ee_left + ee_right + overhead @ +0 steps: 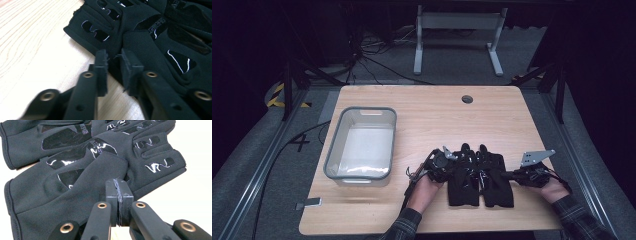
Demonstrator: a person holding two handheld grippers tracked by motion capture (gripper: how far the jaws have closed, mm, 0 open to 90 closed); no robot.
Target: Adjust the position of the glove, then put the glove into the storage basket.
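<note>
Two black gloves with glossy grip patches lie side by side, fingers pointing away, near the table's front edge. The left glove (463, 181) has my left gripper (451, 172) at its left edge. In the left gripper view the jaws (113, 62) stand a little apart, with the glove's (155, 37) edge lying in the narrow gap and the pads not pressing on it. The right glove (498, 182) has my right gripper (510, 175) against its right edge. In the right gripper view its pads (117, 192) meet flush just in front of the near glove (75, 195); the other glove (30, 137) lies beyond.
A clear plastic bin with a grey rim (332, 150) stands on the left part of the wooden table (437, 115). A cable hole (467, 99) sits near the far edge. Hands and checked sleeves come in from the front edge.
</note>
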